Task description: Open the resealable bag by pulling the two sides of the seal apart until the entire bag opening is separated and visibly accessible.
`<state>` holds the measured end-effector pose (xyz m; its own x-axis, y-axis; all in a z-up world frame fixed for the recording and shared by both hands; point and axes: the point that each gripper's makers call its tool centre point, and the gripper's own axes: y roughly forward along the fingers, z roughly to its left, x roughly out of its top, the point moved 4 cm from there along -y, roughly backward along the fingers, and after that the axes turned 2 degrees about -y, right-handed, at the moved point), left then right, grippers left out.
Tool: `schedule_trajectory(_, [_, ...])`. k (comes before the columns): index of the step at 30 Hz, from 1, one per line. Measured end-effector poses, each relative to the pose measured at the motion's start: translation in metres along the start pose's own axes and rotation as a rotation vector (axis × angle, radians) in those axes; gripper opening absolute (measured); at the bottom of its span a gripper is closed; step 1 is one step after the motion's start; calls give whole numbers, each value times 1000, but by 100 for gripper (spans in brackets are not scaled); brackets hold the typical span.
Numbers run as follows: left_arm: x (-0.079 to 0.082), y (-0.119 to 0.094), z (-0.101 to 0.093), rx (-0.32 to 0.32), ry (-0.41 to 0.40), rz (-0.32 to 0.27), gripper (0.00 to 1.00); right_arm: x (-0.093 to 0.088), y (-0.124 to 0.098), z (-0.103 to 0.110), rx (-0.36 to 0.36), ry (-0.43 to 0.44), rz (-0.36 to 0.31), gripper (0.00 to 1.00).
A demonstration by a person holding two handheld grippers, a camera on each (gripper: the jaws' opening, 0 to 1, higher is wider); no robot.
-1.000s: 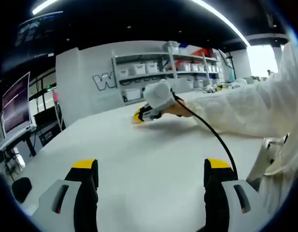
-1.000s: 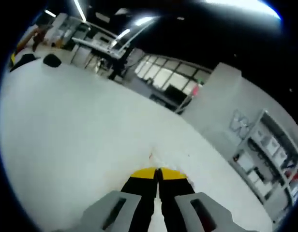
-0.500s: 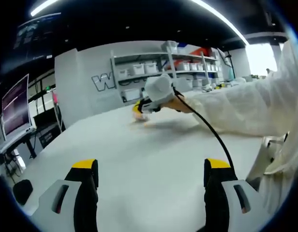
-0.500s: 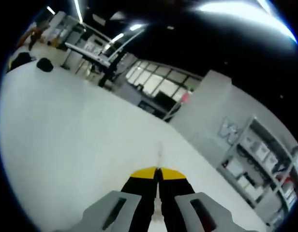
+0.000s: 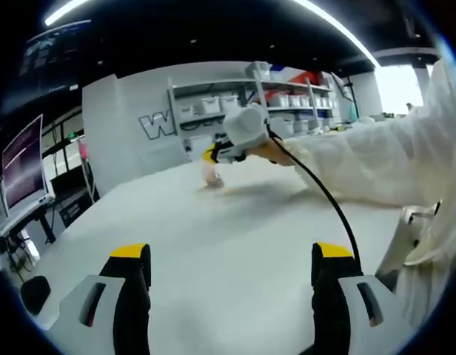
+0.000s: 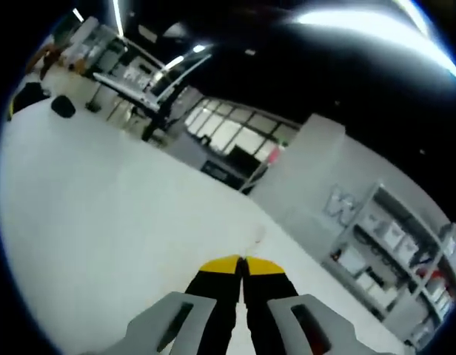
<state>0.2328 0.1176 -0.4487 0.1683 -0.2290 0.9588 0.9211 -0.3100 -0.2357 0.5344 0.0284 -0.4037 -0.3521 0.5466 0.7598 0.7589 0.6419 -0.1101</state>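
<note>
At the far left, past the edge of the white surface [image 5: 213, 244], a monitor [image 5: 22, 164] glows on a dark stand. The left claw [image 5: 232, 270] sits low over the near part of the surface, its two yellow-tipped jaws spread wide with nothing between them. Farther in and right of centre, the right claw [image 5: 213, 154] hangs a little above the surface at the end of a white sleeve [image 5: 376, 166], a black cable [image 5: 317, 192] trailing back from it. In its own view the right claw [image 6: 240, 263] has its jaws pressed together, and a thin, pale, see-through film runs out from their tips; that looks like the resealable bag [image 5: 211, 176], seen from the left as a faint pinkish scrap dangling under the claw, its lower edge near or on the surface, I cannot tell which. Shelving with white bins [image 5: 254, 107] stands at the far right behind it. From here the grip seems to be on one edge only, so the bag's seal is probably unopened. The main risk is that the pinch takes both sides of the seal at once, so a pull from the other claw would drag the whole bag instead of parting it. The film is slick and limp; it could slip out, or swing away as the left claw reaches across.
</note>
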Motion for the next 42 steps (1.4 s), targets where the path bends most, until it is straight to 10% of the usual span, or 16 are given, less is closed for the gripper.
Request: schedule_trajectory(42, [2, 2, -2, -6, 4, 6, 89, 13, -28, -31, -46, 17, -52, 0])
